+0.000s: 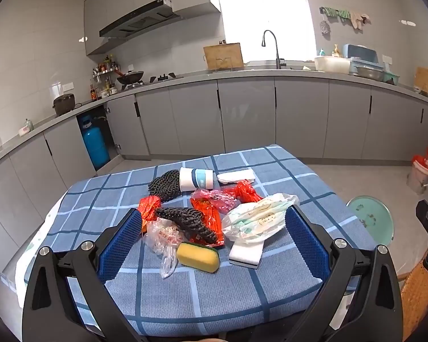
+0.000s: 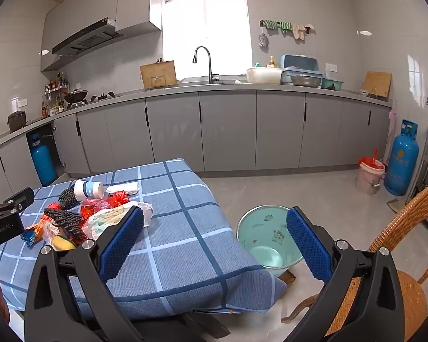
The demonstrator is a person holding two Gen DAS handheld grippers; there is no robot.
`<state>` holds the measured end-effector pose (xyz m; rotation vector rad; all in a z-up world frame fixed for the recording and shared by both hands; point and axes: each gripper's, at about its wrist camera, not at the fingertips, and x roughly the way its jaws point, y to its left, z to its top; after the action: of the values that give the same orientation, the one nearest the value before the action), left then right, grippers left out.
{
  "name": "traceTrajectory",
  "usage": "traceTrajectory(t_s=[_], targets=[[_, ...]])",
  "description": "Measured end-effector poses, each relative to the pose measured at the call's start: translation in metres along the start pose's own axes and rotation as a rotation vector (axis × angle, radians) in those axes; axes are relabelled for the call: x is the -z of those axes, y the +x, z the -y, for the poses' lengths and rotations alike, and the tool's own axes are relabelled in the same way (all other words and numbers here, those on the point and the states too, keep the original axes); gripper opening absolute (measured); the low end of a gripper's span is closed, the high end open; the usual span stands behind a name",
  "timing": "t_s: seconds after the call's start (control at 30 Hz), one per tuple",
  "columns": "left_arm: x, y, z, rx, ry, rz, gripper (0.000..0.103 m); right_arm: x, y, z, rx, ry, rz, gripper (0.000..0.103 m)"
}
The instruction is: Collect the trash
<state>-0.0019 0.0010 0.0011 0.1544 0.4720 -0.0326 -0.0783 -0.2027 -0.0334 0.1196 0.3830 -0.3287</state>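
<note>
Both grippers, left gripper (image 1: 214,222) and right gripper (image 2: 214,222), gape wide (holding nothing) above the trash pile (image 1: 211,213).

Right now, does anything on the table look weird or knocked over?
Yes. The white cup with blue bands lies on its side at the far edge of the trash pile, against a black foam net, instead of standing. The wrappers are just crumpled litter.
</note>
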Motion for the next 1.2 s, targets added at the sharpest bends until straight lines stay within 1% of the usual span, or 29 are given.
traceTrajectory(t_s=[0.23, 0.27, 1.2], targets=[[-0.002, -0.003, -0.006, -0.004, -0.019, 0.012, 0.099, 0.005, 0.003, -0.004, 0.001, 0.002, -0.001, 0.098], [-0.002, -0.003, -0.006, -0.004, -0.019, 0.012, 0.099, 0.004, 0.002, 0.001, -0.001, 0.009, -0.005, 0.098], [-0.002, -0.004, -0.008, -0.014, -0.026, 0.029, 0.099, -0.002, 0.001, 0.005, -0.008, 0.022, -0.010, 0.098]])
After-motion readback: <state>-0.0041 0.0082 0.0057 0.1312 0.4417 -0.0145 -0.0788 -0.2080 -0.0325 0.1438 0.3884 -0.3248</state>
